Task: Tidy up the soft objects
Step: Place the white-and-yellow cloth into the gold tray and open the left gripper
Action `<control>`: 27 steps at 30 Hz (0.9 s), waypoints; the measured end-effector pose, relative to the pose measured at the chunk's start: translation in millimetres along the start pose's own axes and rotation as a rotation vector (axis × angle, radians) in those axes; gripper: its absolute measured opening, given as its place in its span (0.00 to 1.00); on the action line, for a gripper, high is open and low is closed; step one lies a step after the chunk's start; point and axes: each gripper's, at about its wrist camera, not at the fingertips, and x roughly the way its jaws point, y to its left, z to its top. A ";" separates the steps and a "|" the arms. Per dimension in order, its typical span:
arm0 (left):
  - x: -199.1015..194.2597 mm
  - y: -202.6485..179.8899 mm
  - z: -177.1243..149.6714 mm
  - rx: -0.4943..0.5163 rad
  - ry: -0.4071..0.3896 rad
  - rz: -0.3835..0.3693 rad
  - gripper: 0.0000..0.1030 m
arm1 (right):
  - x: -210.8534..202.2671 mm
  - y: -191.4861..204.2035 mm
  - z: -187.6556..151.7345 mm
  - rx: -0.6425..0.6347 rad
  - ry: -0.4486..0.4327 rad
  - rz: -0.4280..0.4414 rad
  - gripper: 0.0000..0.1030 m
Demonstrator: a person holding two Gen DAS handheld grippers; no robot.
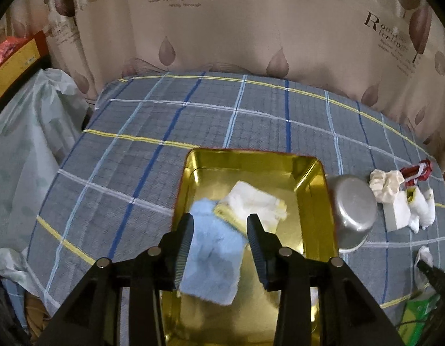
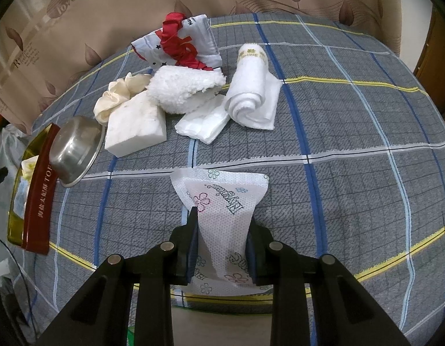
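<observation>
fingers of the left gripper [image 1: 219,225] stand apart over the gold tin [image 1: 312,173], the blue cloth [image 1: 213,253] lying loose between them beside a white cloth [image 1: 257,201]. right gripper [image 2: 222,225] fingers pinch a flowered tissue pack [image 2: 225,201] above the checked tabletop [image 2: 352,132]; more soft things [image 2: 188,86] lie heaped beyond.
</observation>
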 end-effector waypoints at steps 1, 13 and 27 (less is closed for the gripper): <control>-1.8 2.2 -4.4 0.002 0.000 0.005 0.38 | -0.2 1.2 0.1 0.000 -0.001 -0.002 0.24; -16.1 38.9 -45.1 -0.078 -0.064 0.106 0.39 | -11.6 6.4 -0.9 -0.012 -0.043 -0.036 0.24; -19.8 60.6 -61.7 -0.097 -0.081 0.167 0.40 | -35.0 106.4 10.3 -0.213 -0.079 0.041 0.24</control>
